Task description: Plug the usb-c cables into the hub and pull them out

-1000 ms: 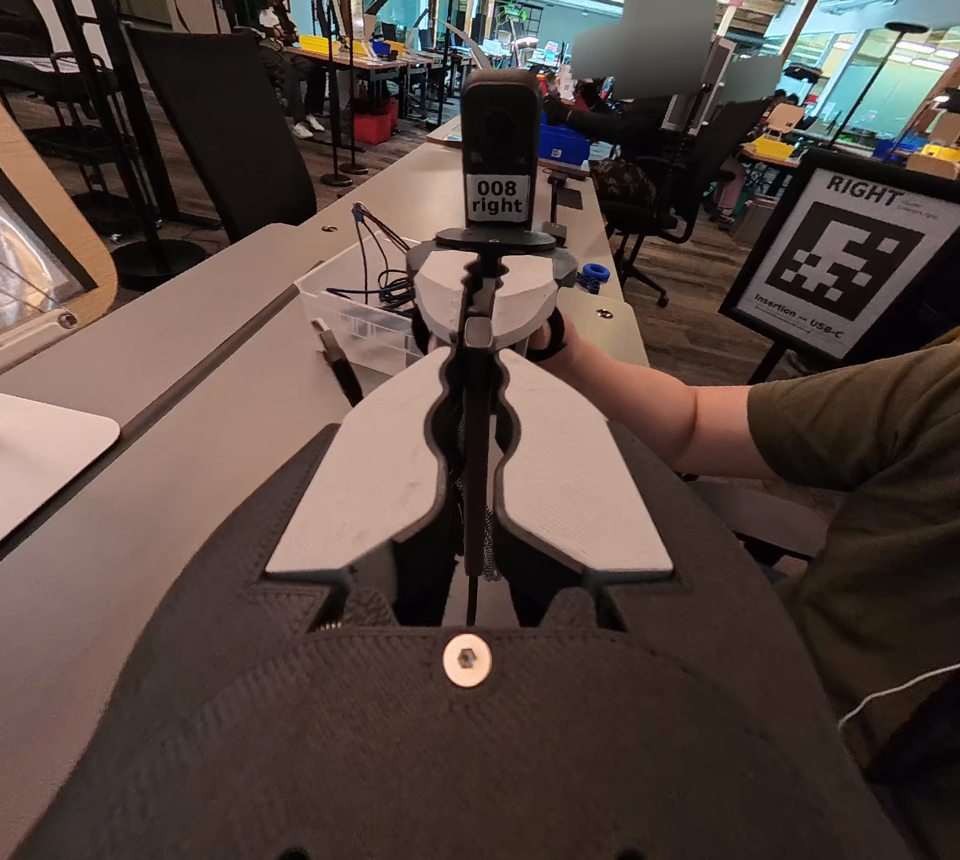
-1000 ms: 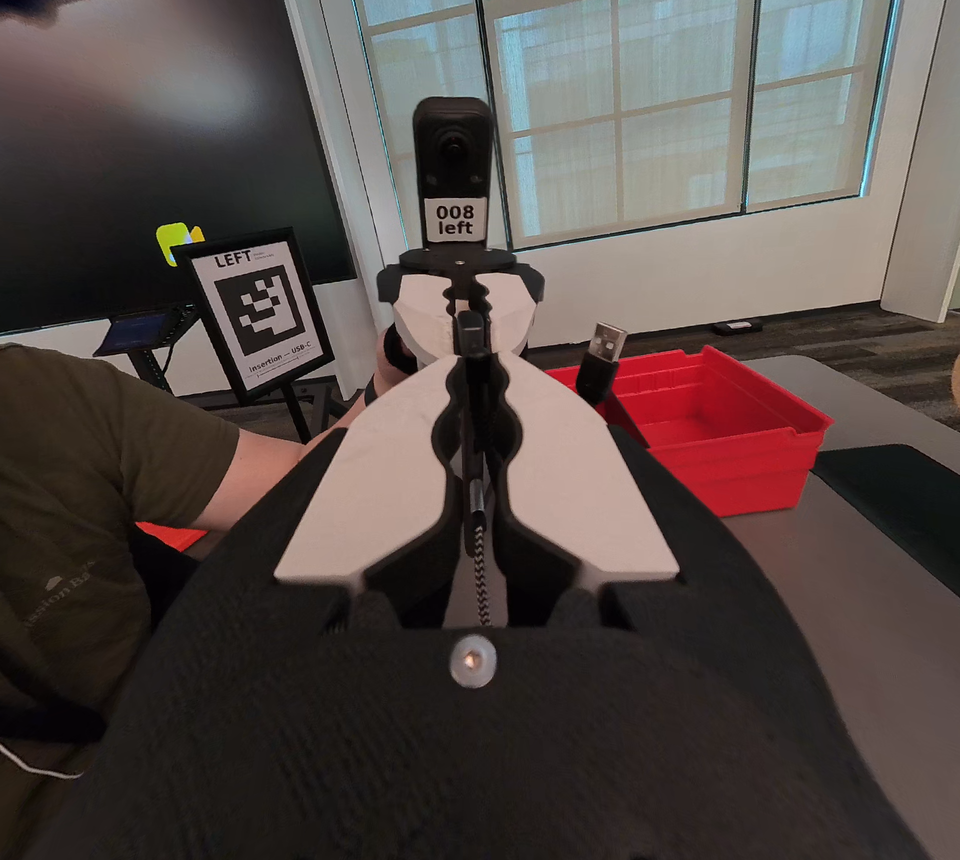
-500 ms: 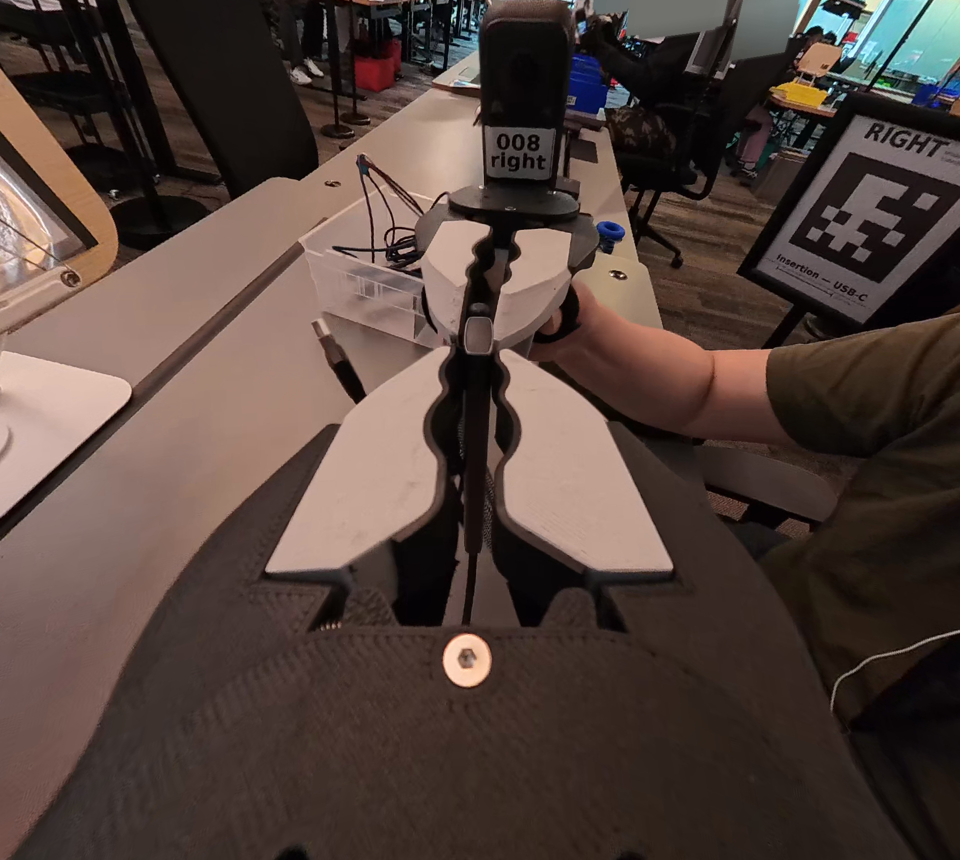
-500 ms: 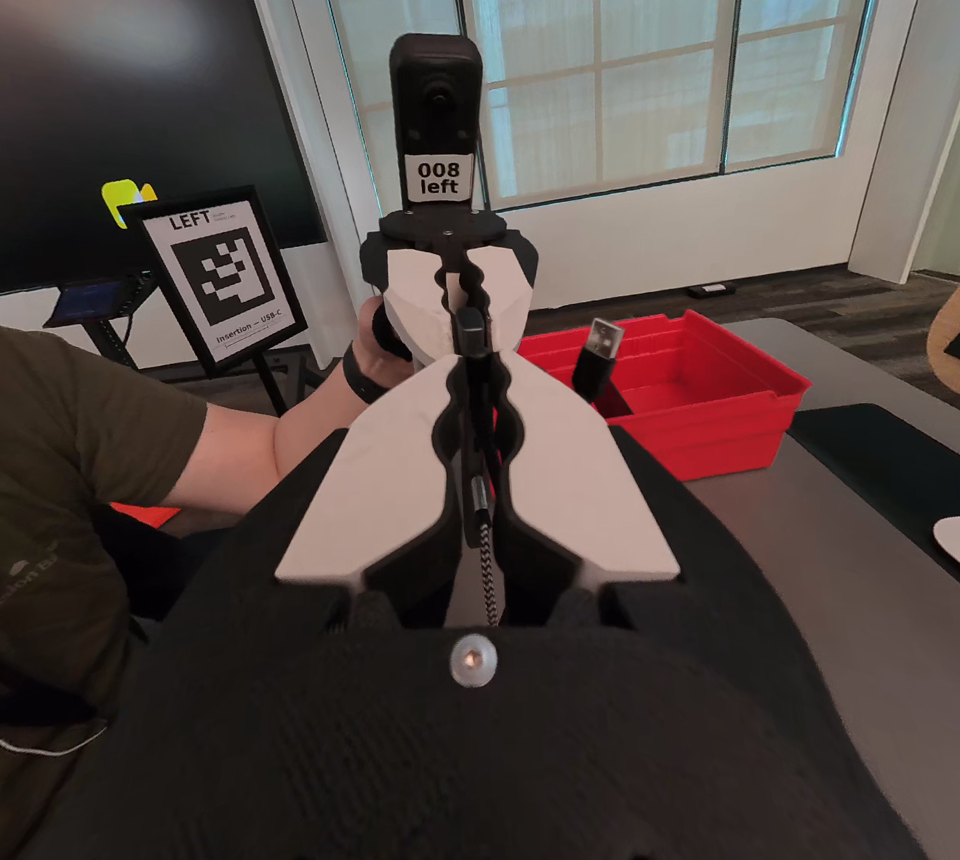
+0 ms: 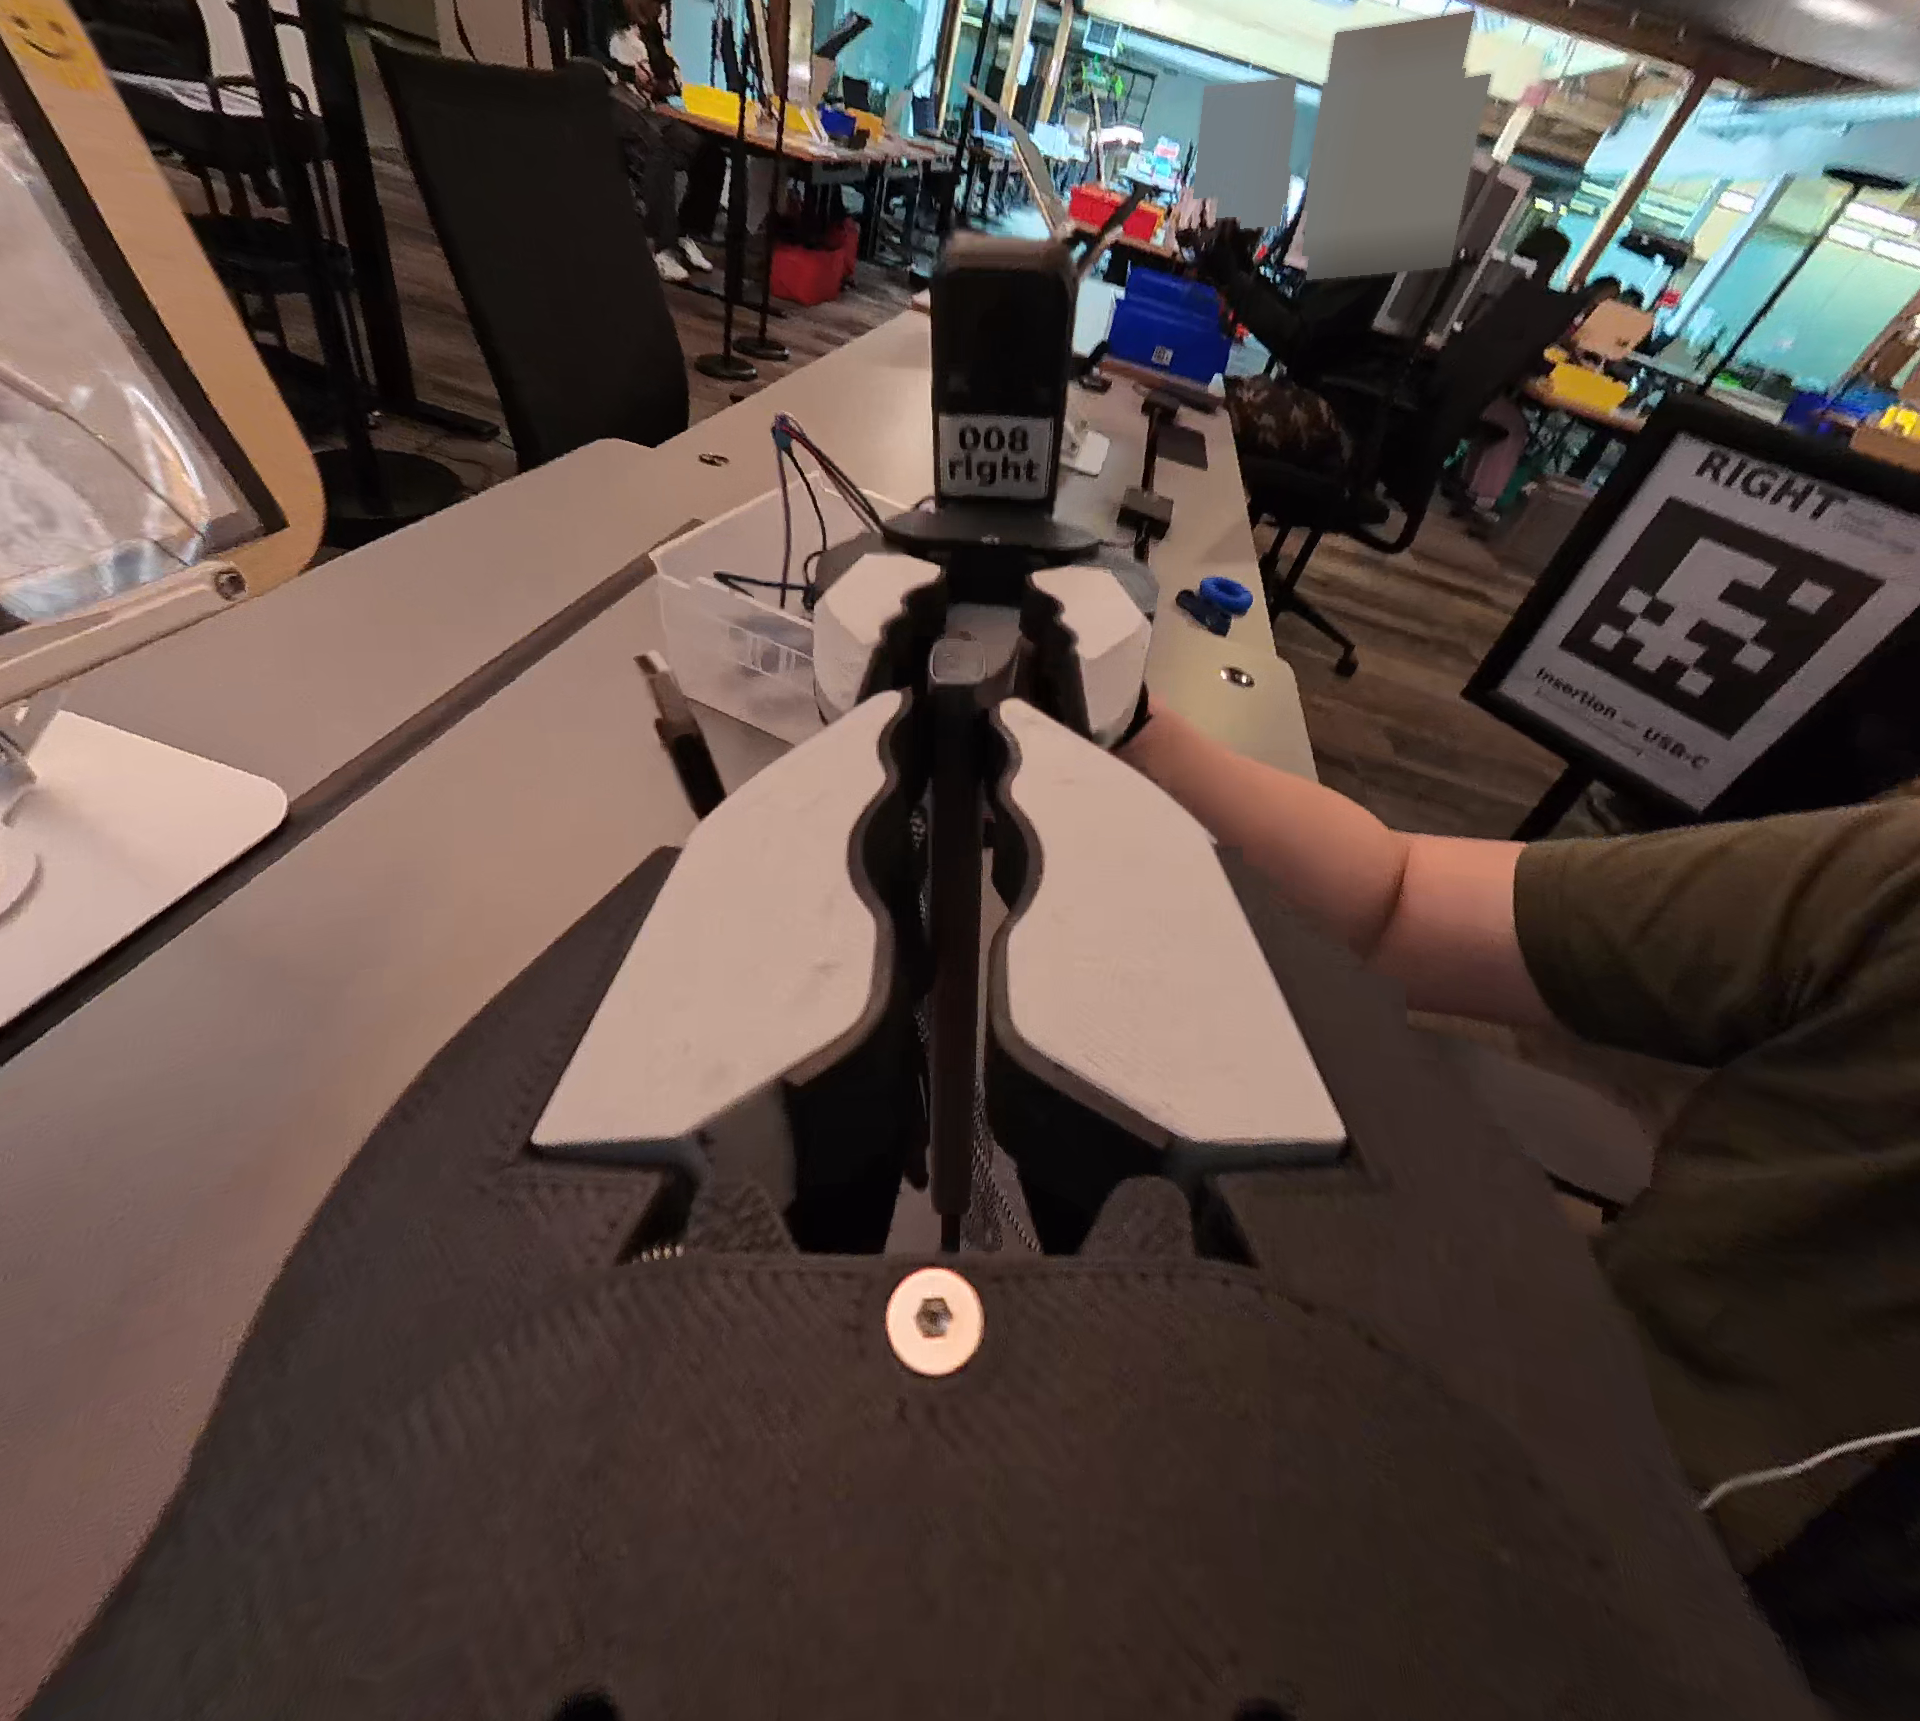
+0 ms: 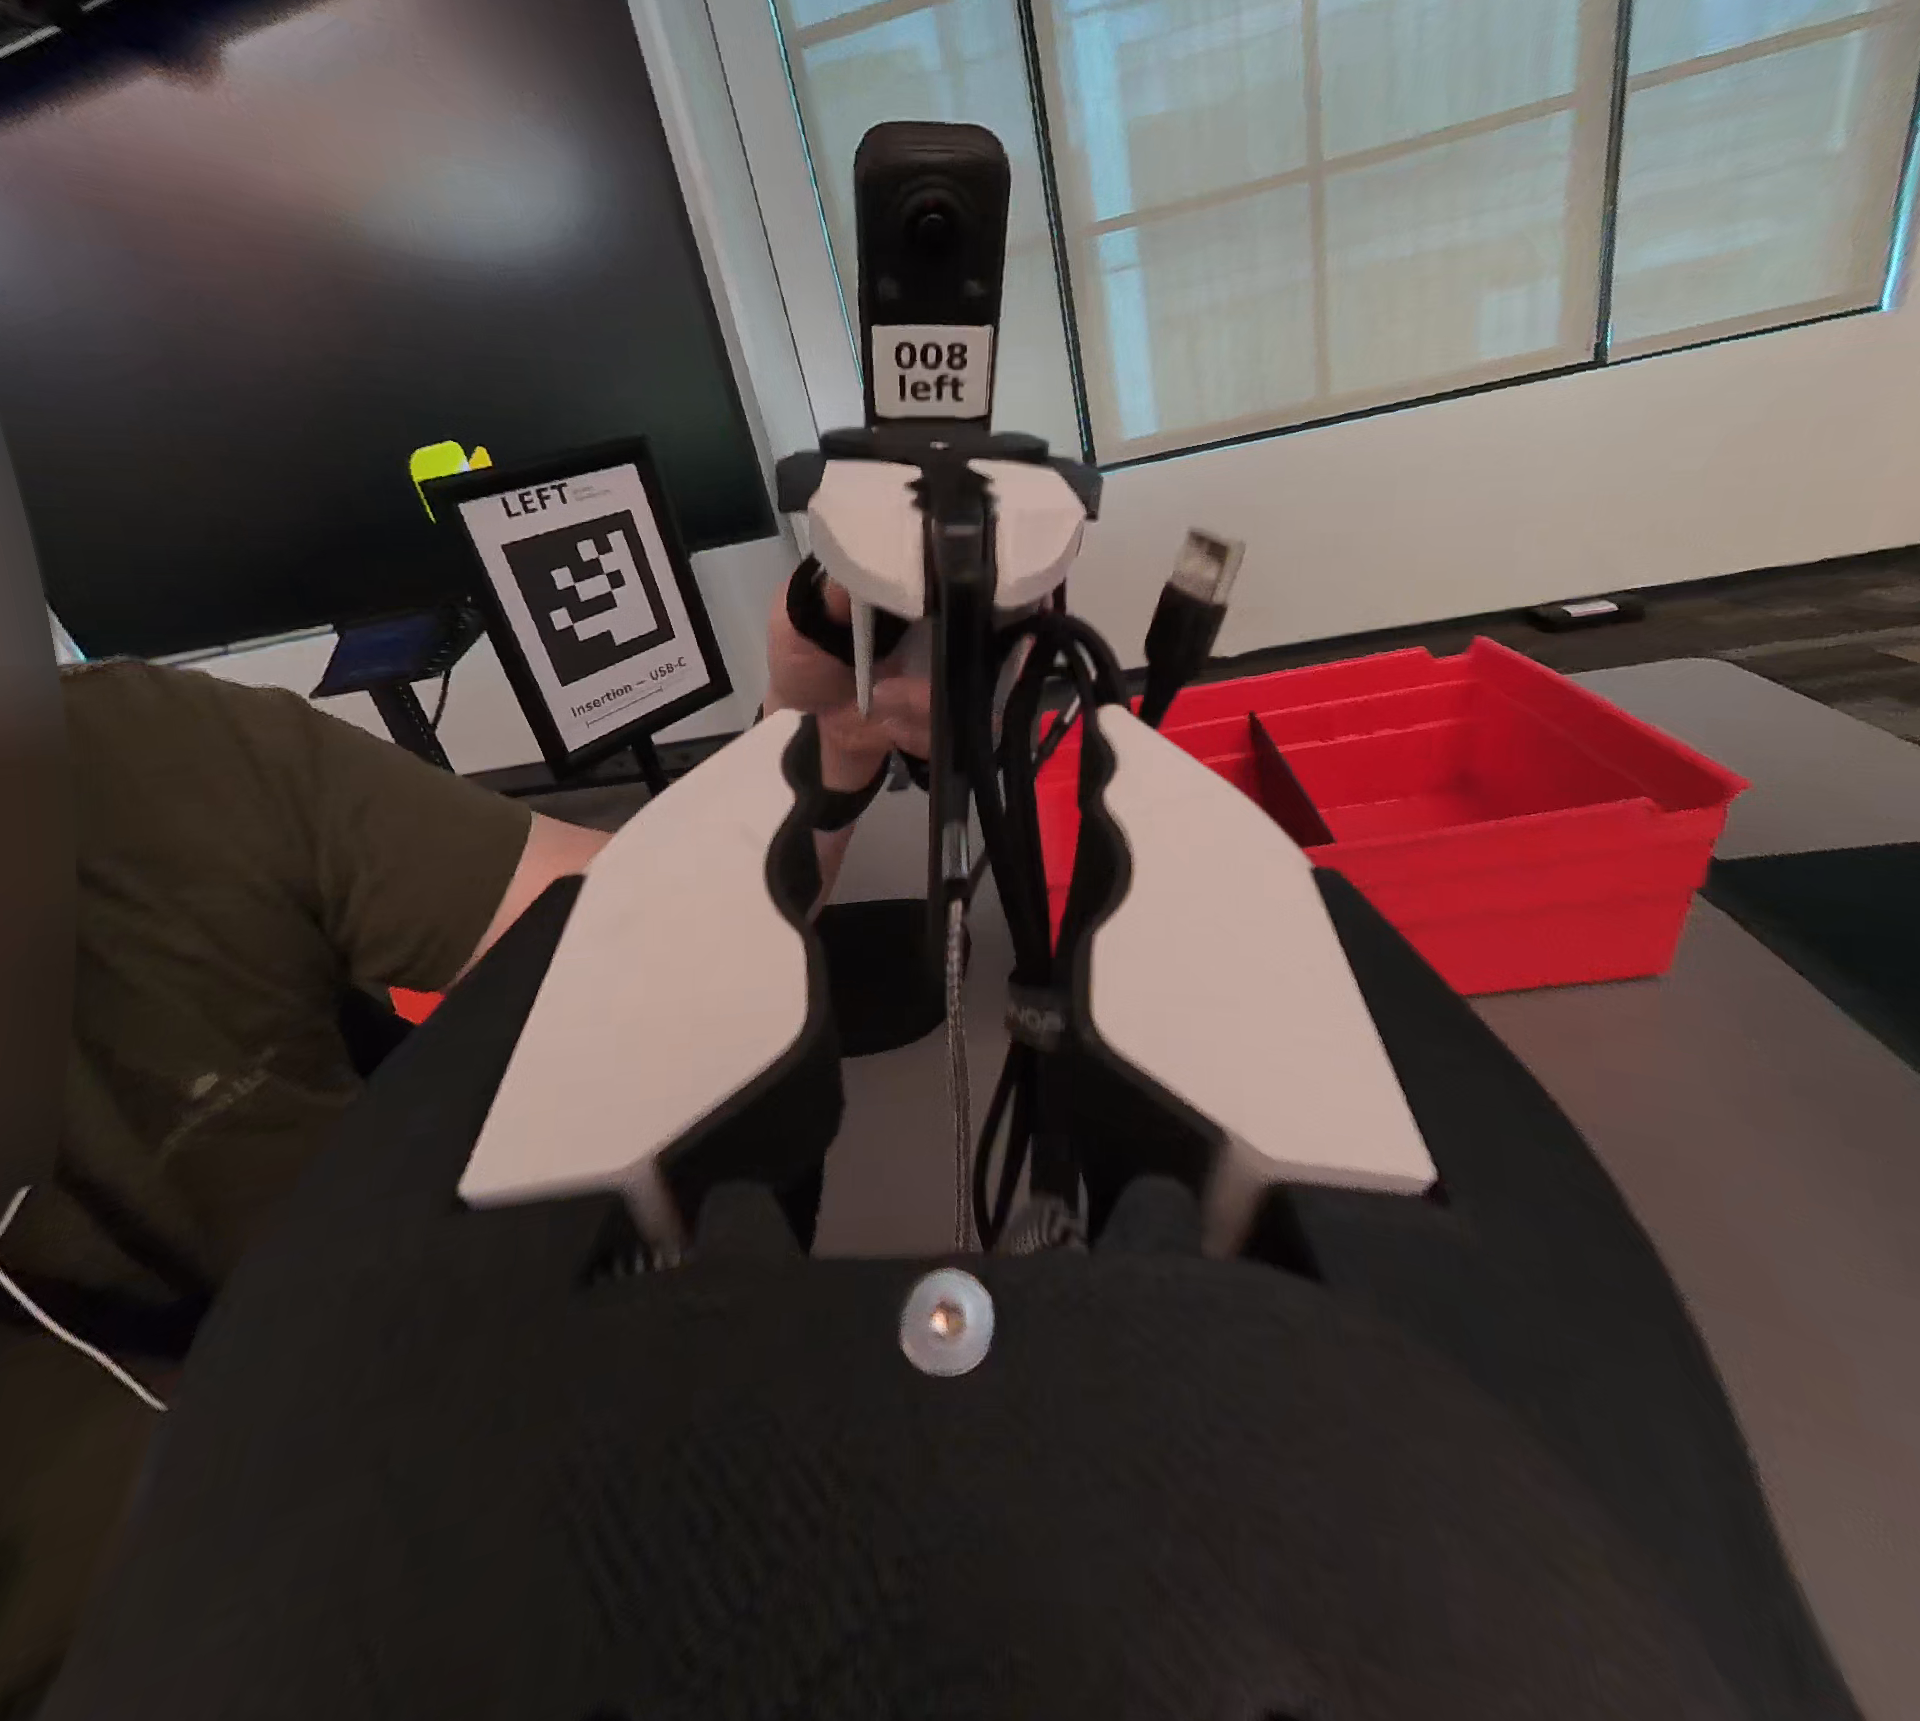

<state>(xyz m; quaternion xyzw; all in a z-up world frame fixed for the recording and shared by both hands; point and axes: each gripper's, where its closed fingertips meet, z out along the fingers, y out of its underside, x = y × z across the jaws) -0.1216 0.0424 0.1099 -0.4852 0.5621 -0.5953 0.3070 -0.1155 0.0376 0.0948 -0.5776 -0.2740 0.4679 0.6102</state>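
Hub [image 5: 954, 944], a thin dark bar seen edge-on, is clamped between the closed fingers of the left gripper [image 5: 951, 715] and held in the air above the grey table [image 5: 312, 944]. Its far end pokes out past the fingertips toward the right gripper [image 5: 977, 632], which faces it head-on.

In the right wrist view the right gripper [image 6: 951, 736] has its two white fingers spread well apart, holding nothing. Between them runs the hub [image 6: 945, 684], gripped at its far end by the left gripper [image 6: 945, 549]. A silver braided cable [image 6: 961, 1048] comes up the middle of the gap and its dark plug meets the near end of the hub; it looks plugged in, though the joint is too small to be sure.

A bundle of black cord [image 6: 1049, 736], tied with a strap, hangs from the hub just right of the braided cable, and its flat metal plug [image 6: 1205, 570] sticks up to the right. That same plug [image 5: 657, 674] shows left of the fingers in the left wrist view.

A red bin [image 6: 1558, 892] with dividers sits on the table [image 6: 1662, 1100] to the right. A clear plastic box [image 5: 717, 622] holding thin wires stands on the table behind the grippers. A person's bare forearm [image 5: 1299, 840] reaches to the right gripper
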